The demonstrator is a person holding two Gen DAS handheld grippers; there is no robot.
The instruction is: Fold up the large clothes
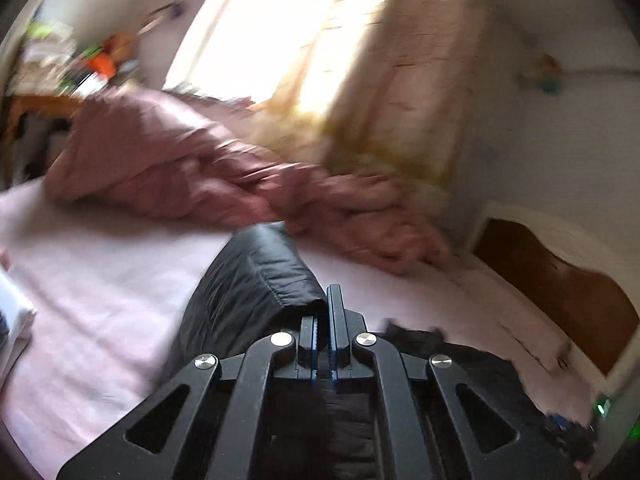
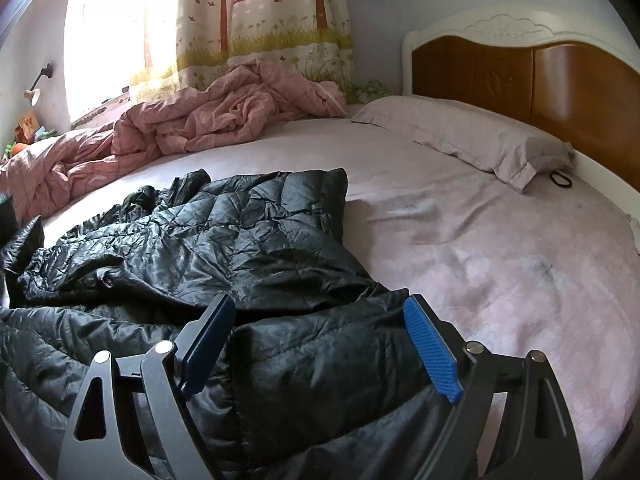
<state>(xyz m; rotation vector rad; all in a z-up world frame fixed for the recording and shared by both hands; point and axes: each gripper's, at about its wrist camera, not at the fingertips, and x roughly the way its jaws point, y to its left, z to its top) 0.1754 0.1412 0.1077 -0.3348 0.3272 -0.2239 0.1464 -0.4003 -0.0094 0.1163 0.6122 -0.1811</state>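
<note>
A black quilted puffer jacket (image 2: 224, 240) lies crumpled on the pale pink bed sheet (image 2: 500, 248). My right gripper (image 2: 320, 320) is open, its blue pads (image 2: 430, 352) standing either side of a fold of the jacket at the near edge. In the left wrist view my left gripper (image 1: 323, 312) is shut on an edge of the jacket (image 1: 256, 280) and holds it lifted above the sheet (image 1: 100, 280). That view is motion-blurred.
A crumpled pink duvet (image 2: 208, 120) lies along the far side of the bed below the curtain (image 2: 260, 20). A pillow (image 2: 472, 136) rests against the wooden headboard (image 2: 520, 76). A black hair tie (image 2: 560, 180) lies by the pillow. White folded cloth (image 1: 16, 320) sits at the left.
</note>
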